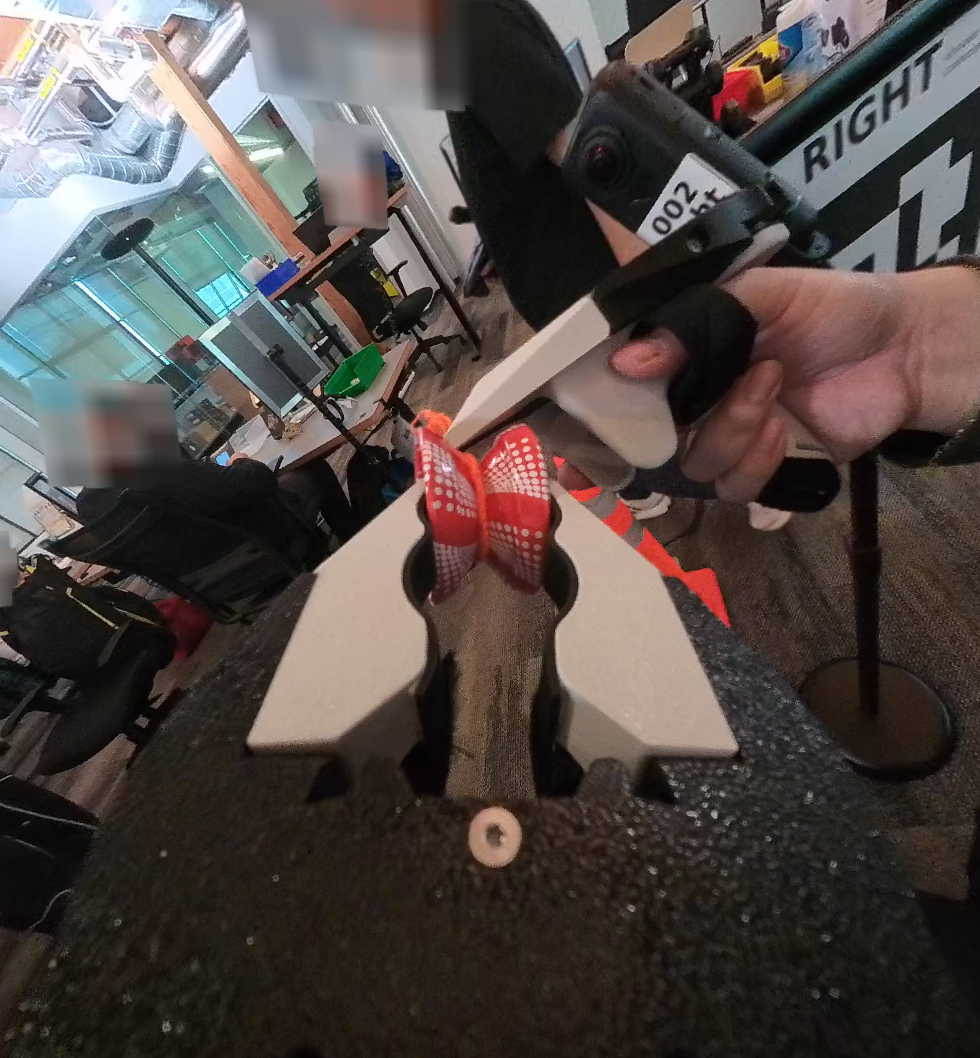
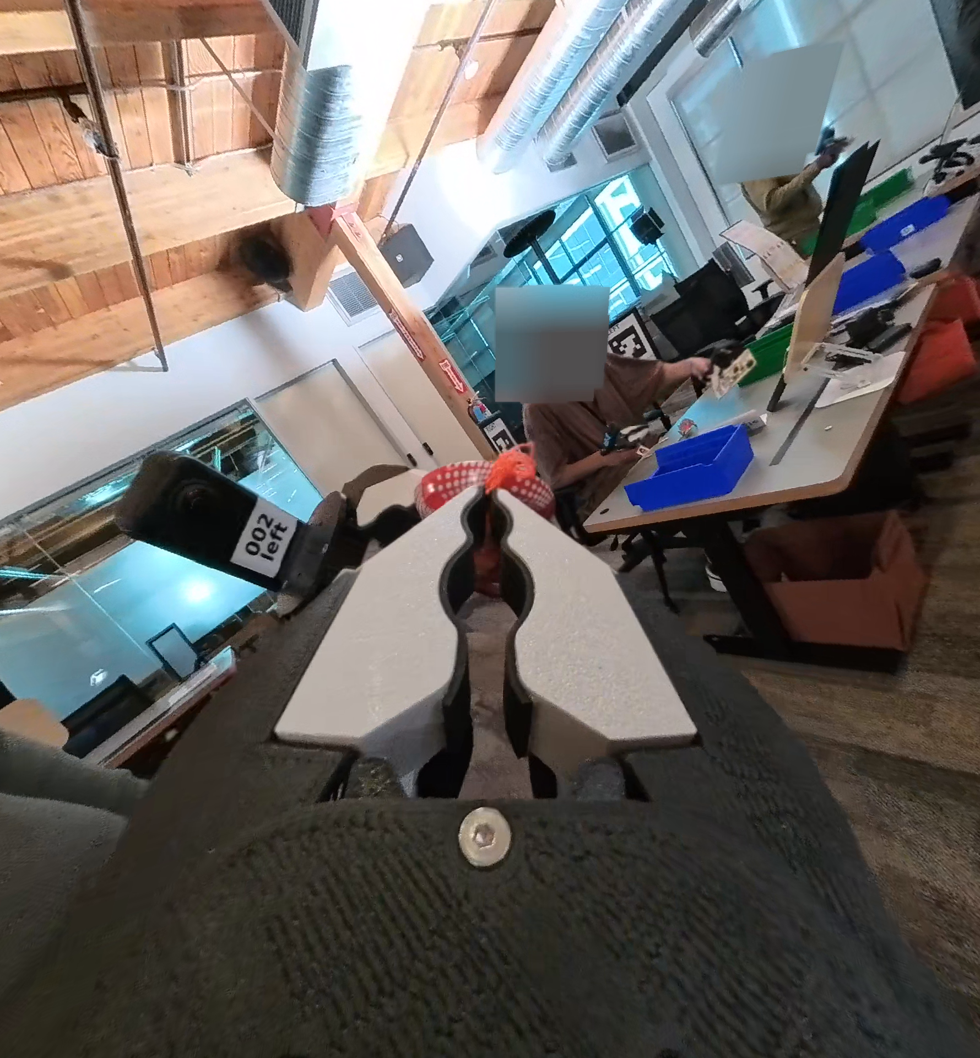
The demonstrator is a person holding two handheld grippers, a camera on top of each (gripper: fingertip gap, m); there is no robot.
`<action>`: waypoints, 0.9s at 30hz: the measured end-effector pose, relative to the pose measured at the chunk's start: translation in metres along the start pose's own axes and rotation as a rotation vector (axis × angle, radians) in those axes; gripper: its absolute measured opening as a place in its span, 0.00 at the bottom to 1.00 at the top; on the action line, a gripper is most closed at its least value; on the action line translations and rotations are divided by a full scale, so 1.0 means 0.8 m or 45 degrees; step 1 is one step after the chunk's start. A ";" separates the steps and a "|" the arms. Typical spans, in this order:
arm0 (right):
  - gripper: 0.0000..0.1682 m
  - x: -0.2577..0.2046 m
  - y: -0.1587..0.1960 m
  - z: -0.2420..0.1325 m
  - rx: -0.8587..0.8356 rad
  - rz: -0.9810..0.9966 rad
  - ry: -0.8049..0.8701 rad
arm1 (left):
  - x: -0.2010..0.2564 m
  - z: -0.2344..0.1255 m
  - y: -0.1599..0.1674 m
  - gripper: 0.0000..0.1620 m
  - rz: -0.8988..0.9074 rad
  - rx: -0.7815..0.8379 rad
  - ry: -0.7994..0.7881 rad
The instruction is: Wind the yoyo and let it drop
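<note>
A red yoyo point(image 1: 484, 515) with white dots and a butterfly shape sits between the pale fingers of my left gripper point(image 1: 487, 506), which is shut on its two halves. Orange string point(image 1: 479, 486) is wound in its groove, and a loop of it sticks up at the top left point(image 1: 433, 423). My right gripper point(image 1: 456, 432) comes in from the upper right, its tips at that loop. In the right wrist view, my right gripper point(image 2: 490, 497) is shut on the orange string point(image 2: 510, 464). The yoyo point(image 2: 456, 478) lies just behind the tips.
A hand point(image 1: 854, 372) holds the right gripper. An orange cone point(image 1: 653, 544) lies on the carpet, and a black stand with a round base point(image 1: 871, 721) is at the right. A desk point(image 2: 791, 486) holds a blue bin point(image 2: 699, 475); a cardboard box point(image 2: 836, 584) stands under it. People sit nearby. Left and right tips are no more than a few centimetres apart.
</note>
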State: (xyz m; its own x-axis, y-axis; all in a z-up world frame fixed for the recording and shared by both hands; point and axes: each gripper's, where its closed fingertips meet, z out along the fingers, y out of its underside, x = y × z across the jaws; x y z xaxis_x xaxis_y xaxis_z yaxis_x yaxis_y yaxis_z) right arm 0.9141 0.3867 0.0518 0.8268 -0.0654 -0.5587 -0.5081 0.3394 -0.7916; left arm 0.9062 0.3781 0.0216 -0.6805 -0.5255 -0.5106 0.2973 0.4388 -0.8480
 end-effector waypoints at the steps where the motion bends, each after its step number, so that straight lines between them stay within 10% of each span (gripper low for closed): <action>1: 0.00 0.002 0.000 0.000 0.006 -0.025 0.012 | -0.001 0.001 0.002 0.20 0.005 -0.007 -0.008; 27: 0.00 0.027 -0.009 0.012 0.159 0.274 -0.151 | -0.013 0.012 0.026 0.19 0.474 -0.317 -0.187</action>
State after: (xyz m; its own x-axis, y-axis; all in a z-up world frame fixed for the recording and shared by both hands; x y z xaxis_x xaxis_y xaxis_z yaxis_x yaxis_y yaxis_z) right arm 0.9384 0.3921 0.0479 0.7293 0.1284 -0.6720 -0.6474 0.4473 -0.6171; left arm 0.9258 0.3857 0.0078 -0.4509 -0.3887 -0.8035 0.3212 0.7692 -0.5524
